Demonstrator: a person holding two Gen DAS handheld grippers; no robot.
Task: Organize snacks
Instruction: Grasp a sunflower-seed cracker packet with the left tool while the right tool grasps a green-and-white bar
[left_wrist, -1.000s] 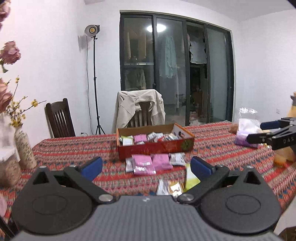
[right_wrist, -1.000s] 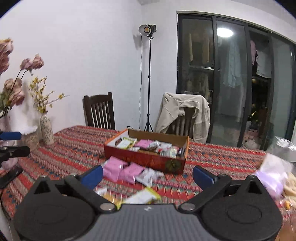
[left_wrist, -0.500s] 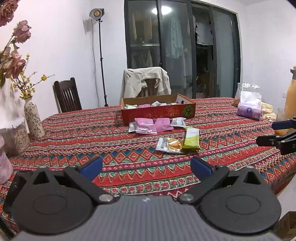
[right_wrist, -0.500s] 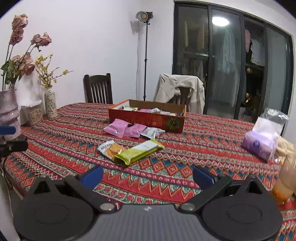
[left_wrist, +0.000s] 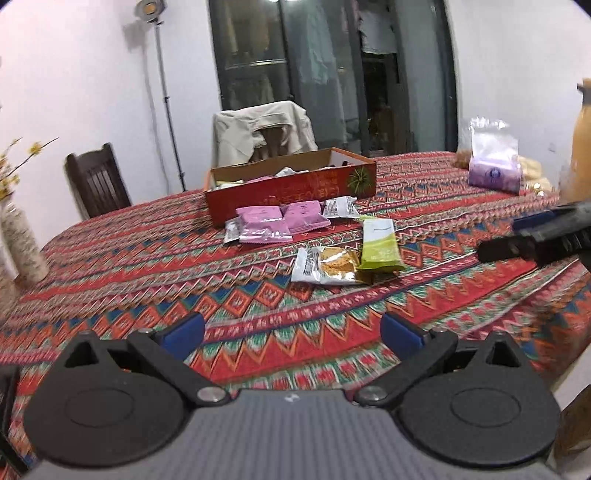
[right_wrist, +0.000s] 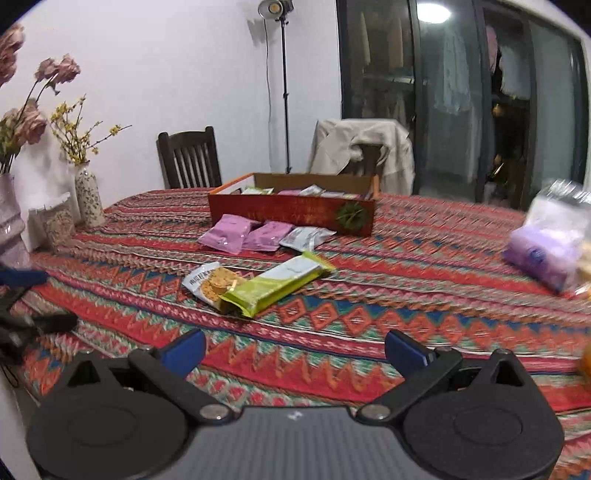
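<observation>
A red cardboard box (left_wrist: 291, 188) (right_wrist: 291, 212) holding several snack packets stands mid-table. In front of it lie pink packets (left_wrist: 264, 225) (right_wrist: 225, 232) and a silver packet (left_wrist: 340, 206) (right_wrist: 306, 236). Nearer lie a cracker packet (left_wrist: 325, 266) (right_wrist: 210, 284) and a green bar (left_wrist: 378, 243) (right_wrist: 273, 284) resting partly on it. My left gripper (left_wrist: 291, 330) is open and empty above the table's near edge. My right gripper (right_wrist: 295, 349) is open and empty, also near the front edge; it shows at the right of the left wrist view (left_wrist: 532, 240).
A patterned red tablecloth (left_wrist: 147, 258) covers the table. Vases with flowers (right_wrist: 86, 195) stand at the left. A clear bag with a purple pack (left_wrist: 495, 166) (right_wrist: 543, 251) lies at the right, beside an orange bottle (left_wrist: 581, 147). Chairs (right_wrist: 190, 158) stand behind the table.
Both grippers have dropped and moved in over the table's front edge; the snacks look larger and closer. Both stay open and empty. The snacks have not moved.
</observation>
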